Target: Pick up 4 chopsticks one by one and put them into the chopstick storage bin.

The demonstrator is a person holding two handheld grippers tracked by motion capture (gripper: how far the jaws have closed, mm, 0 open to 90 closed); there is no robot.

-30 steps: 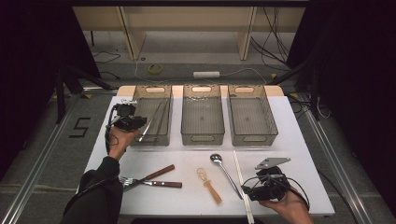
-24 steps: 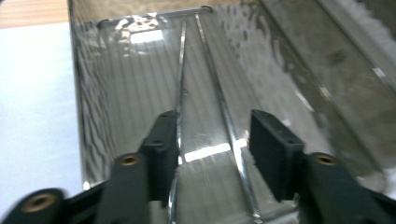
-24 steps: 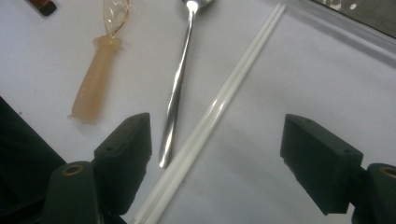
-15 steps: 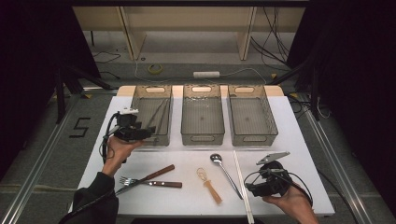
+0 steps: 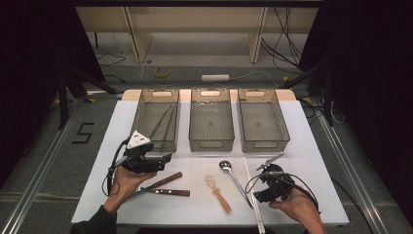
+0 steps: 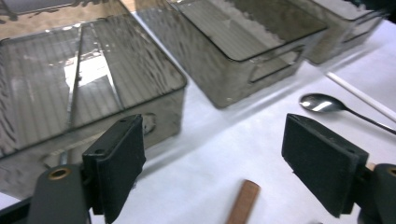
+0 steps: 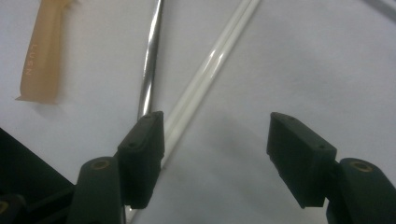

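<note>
Each hand carries black two-jaw tongs, left (image 5: 163,159) and right (image 5: 267,171), with flat rectangular pads (image 6: 119,161), brass-coloured screw eyelets and trailing black cables; the left bears a grey three-cornered plate. A dark sleeve (image 5: 95,225) covers the left forearm.

3 bins (image 5: 211,119) stand in a row at the frame's centre on the desk (image 5: 311,161); below them lie knives (image 5: 163,186), whisk (image 5: 216,191), spoon (image 5: 234,178), chopsticks (image 5: 253,192).
</note>
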